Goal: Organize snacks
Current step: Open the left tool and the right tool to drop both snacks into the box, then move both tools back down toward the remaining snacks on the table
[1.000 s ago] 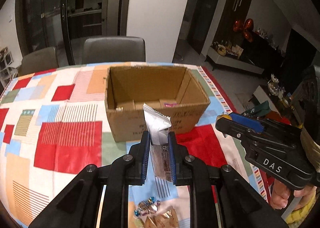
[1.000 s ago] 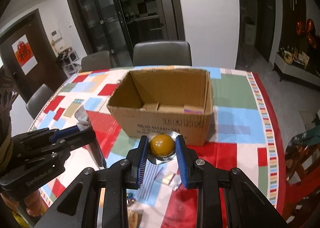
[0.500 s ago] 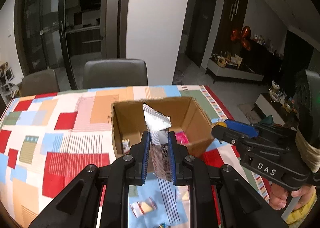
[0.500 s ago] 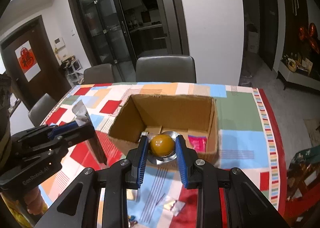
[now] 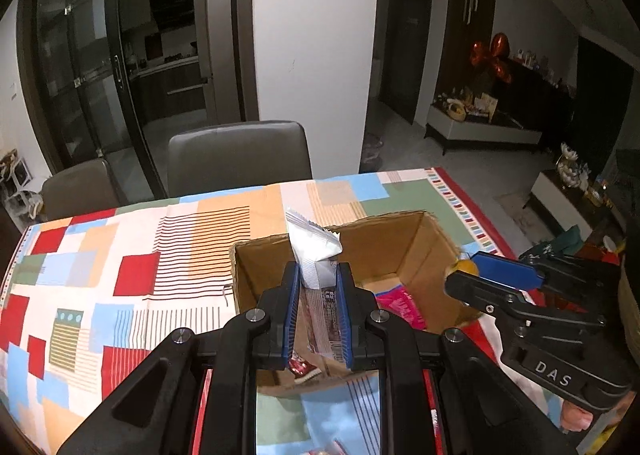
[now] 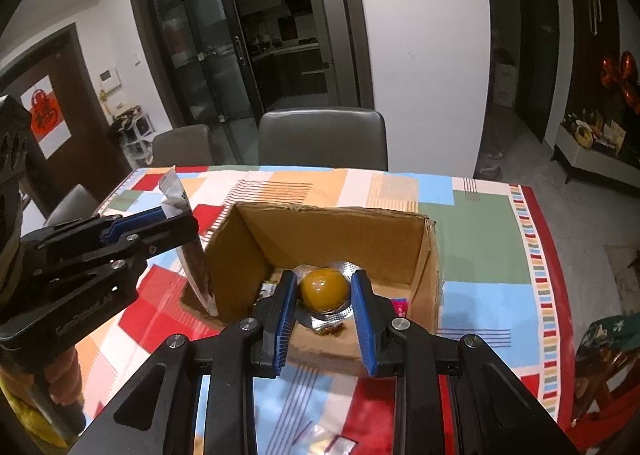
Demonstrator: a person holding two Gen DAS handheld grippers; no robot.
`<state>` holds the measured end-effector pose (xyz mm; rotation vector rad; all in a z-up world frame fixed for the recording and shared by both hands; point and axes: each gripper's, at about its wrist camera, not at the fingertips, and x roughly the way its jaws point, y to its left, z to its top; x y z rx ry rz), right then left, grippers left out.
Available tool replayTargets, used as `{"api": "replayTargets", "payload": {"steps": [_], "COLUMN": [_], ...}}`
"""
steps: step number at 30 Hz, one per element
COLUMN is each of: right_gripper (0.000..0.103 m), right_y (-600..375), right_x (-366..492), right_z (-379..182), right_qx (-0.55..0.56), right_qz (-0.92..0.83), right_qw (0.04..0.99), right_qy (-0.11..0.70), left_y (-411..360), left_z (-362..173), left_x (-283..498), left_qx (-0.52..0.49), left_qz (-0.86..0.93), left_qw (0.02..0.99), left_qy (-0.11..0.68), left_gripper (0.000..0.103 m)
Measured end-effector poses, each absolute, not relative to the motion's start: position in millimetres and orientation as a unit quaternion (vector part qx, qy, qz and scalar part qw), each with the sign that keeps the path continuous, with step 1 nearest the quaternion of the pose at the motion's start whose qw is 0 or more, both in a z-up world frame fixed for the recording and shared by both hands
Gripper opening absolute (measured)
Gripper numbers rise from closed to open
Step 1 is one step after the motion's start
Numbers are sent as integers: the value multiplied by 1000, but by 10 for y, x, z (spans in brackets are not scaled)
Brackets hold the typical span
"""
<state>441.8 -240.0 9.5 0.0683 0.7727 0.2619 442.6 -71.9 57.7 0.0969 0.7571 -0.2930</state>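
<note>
An open cardboard box stands on the patchwork tablecloth; it also shows in the right wrist view. My left gripper is shut on a silver snack packet, held upright over the box's near-left part. My right gripper is shut on a yellow jelly cup with a foil rim, held over the box's near edge. The left gripper with its packet shows at the box's left wall in the right wrist view. The right gripper shows at the box's right wall in the left wrist view. A pink packet lies inside the box.
Grey chairs stand behind the table's far edge. Loose wrapped snacks lie on the cloth in front of the box. The table's right edge has a red striped border. A sideboard stands at the far right.
Both grippers have risen and moved forward with their snacks, from in front of the box to above its opening. The box's inside now shows more.
</note>
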Motion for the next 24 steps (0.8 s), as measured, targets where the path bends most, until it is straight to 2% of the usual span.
{"api": "replayTargets", "payload": {"steps": [2, 4, 5, 6, 16, 24], "right_gripper": [30, 32, 42, 44, 44, 44], "right_y": [-2417, -2441, -2455, -2455, -2451, -2373], "right_x": [4473, 4511, 4536, 4539, 4302, 4033], "right_z": [50, 23, 8, 2, -16, -2], "right_qx": [37, 38, 36, 35, 24, -4], "right_qz": [121, 108, 100, 94, 111, 126], "right_qw": [916, 916, 916, 917, 913, 901], "right_qy": [381, 385, 387, 387, 392, 415], "left_y": [-743, -729, -724, -712, -592, -495], "left_z": [511, 478, 465, 450, 427, 411], "left_x": [4504, 4513, 4496, 4476, 4071, 3743], "left_qx": [50, 51, 53, 55, 60, 54], "left_qz": [-144, -135, -131, -127, -129, -129], "left_qw": [913, 915, 917, 917, 921, 913], "left_qy": [378, 377, 374, 373, 362, 382], "left_gripper": [25, 41, 44, 46, 51, 53]}}
